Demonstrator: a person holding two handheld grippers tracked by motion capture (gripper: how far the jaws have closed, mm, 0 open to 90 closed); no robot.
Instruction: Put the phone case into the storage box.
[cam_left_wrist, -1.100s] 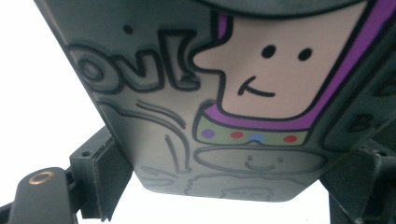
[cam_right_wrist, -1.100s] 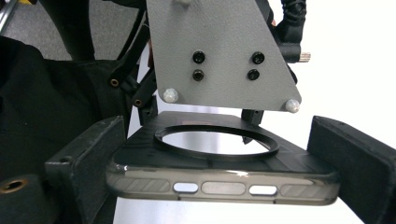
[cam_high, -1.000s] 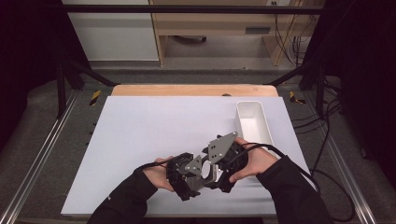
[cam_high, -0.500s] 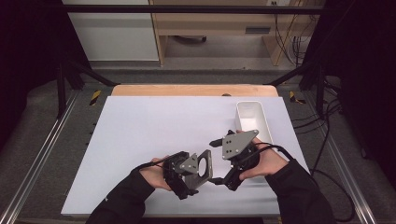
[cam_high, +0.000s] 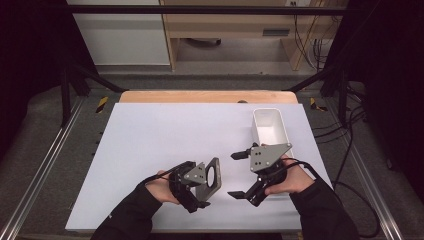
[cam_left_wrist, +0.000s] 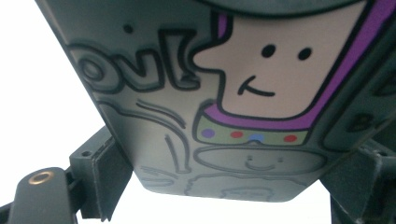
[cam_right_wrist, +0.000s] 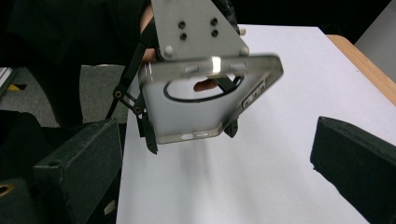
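A grey, see-through phone case (cam_high: 215, 173) with a round camera cut-out stands on edge above the white table mat (cam_high: 165, 135), held in my left gripper (cam_high: 204, 184), which is shut on it. In the left gripper view the case (cam_left_wrist: 187, 102) shows a cartoon print with a purple-outlined face, close between the two black jaws. My right gripper (cam_high: 239, 175) is open just right of the case, with nothing between its fingers. From the right gripper view the case (cam_right_wrist: 201, 107) hangs ahead of my open right gripper (cam_right_wrist: 219, 163), under the left gripper's grey plate (cam_right_wrist: 196, 23).
A white rectangular bin (cam_high: 270, 127) stands at the back right of the mat, just beyond the right hand. A wooden table edge (cam_high: 200, 96) runs along the back. Metal frame rails (cam_high: 45, 165) flank the table, and cables (cam_high: 350, 150) lie to the right.
My right gripper has pulled away to the right from the case and now stands open. The left gripper has kept hold of the case and turned it more on edge.
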